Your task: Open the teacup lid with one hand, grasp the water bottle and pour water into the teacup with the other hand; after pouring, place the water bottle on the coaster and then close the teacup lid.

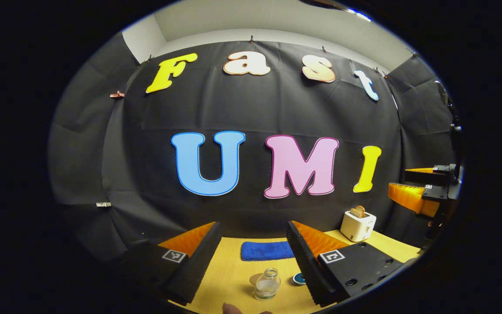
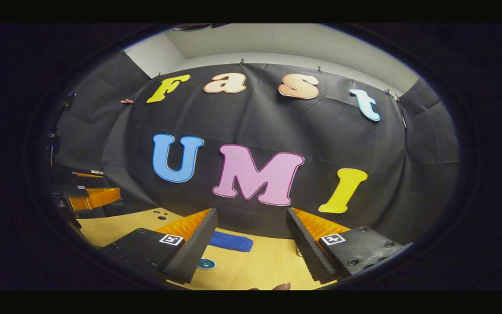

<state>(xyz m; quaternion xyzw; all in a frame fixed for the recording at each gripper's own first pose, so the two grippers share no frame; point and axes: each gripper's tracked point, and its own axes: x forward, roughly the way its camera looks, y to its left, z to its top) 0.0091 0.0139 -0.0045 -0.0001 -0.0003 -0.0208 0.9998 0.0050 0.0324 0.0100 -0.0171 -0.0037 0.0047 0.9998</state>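
A small clear glass water bottle (image 1: 267,283) stands upright on the yellow table (image 1: 233,274), low between my left gripper's (image 1: 253,223) open fingers and well below them. A tan round coaster (image 1: 256,279) lies just behind it to the left. A small teal round thing (image 1: 298,278), perhaps the teacup's lid, sits to the bottle's right, partly hidden by a finger; it also lies by my right gripper's finger as the teal disc (image 2: 206,263). My right gripper (image 2: 251,210) is open, high above the table, holding nothing.
A folded blue cloth (image 1: 267,250) lies at the back of the table, also seen as the blue cloth (image 2: 231,241). A white toaster (image 1: 357,225) with bread stands at the back right. The right gripper (image 1: 401,183) hovers far right; the left gripper (image 2: 98,187) shows far left.
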